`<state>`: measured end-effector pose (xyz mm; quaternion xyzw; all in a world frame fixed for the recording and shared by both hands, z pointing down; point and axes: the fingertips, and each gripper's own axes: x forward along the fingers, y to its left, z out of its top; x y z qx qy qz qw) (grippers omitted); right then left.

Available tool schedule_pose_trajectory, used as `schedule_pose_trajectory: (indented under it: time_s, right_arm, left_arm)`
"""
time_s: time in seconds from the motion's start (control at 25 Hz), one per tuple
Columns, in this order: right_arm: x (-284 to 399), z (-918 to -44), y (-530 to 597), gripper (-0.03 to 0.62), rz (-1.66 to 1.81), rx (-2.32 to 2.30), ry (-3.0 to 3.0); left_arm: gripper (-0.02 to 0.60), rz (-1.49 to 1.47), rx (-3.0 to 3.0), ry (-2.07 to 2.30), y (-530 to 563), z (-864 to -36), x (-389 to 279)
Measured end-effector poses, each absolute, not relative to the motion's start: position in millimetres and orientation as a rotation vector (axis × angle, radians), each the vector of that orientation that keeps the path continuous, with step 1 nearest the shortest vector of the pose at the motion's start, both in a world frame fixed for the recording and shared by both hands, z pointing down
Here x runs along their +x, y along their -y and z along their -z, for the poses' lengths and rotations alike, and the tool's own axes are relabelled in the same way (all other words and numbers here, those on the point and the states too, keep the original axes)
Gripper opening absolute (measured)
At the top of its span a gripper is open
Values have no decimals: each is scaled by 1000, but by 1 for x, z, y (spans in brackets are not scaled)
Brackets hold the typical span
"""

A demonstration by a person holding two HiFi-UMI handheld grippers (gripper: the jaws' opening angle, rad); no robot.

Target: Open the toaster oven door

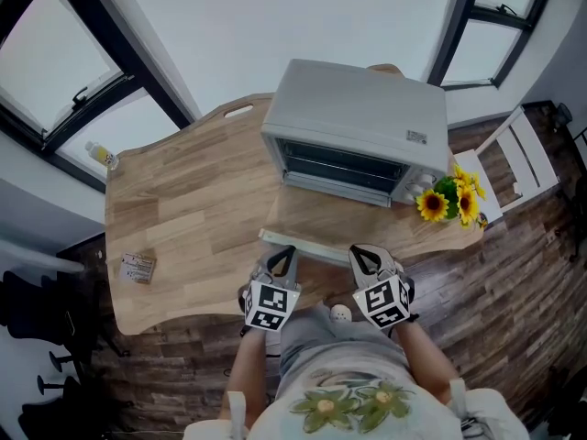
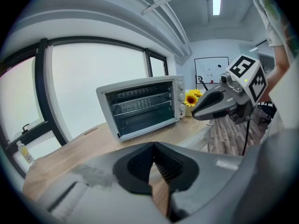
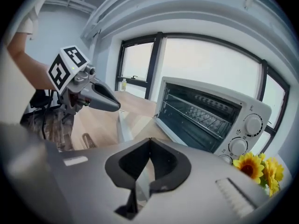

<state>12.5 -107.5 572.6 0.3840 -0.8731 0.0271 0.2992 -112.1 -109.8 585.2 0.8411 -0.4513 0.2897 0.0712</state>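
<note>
**Table:** A light wooden table (image 1: pixel 193 209) with rounded corners is carrying everything. The oven is hiding part of its far edge.

**Toaster oven:** A pale grey, box-shaped metal toaster oven (image 1: pixel 358 122) is standing at the far right of the table. Its long axis is running across the table, slightly slanted in the head view. Its mouth is facing the person. A wire rack (image 3: pixel 201 113) is showing inside, and round knobs (image 3: pixel 252 124) are sitting on the right of its front. The head view is barely showing these knobs.

**Door:** The door (image 1: pixel 321 223) is lying fully down and flat, hinged at the oven's lower front. The wood is showing through its glass. Its pale front edge is pointing at the person.

**Chair:** A white slatted chair (image 1: pixel 514 168) is standing right of the table, partly covered by the table's corner.

**Tools:** The left tool (image 1: pixel 280 262) and the right tool (image 1: pixel 364 257) are hovering side by side just beside the door's front edge. Each is carrying a cube with square markers. On both, the dark ribbed jaws are pressing together with nothing between them.

**Small items:**
- Yellow sunflowers (image 1: pixel 451 198) are standing just beside the oven's right end.
- A small flat packet (image 1: pixel 138 267) is lying near the table's left edge; its print is too small to read.
- A small bottle (image 1: pixel 101 155) is standing on the window ledge.
</note>
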Motion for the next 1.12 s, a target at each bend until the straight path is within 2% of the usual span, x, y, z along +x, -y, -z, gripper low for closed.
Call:
schedule_pose_trajectory:
  time_s: [1.12]
  right_arm:
    - [39, -674, 94, 0, -297, 849, 1996]
  left_arm:
    - [4, -877, 2495, 1370, 103, -588, -112]
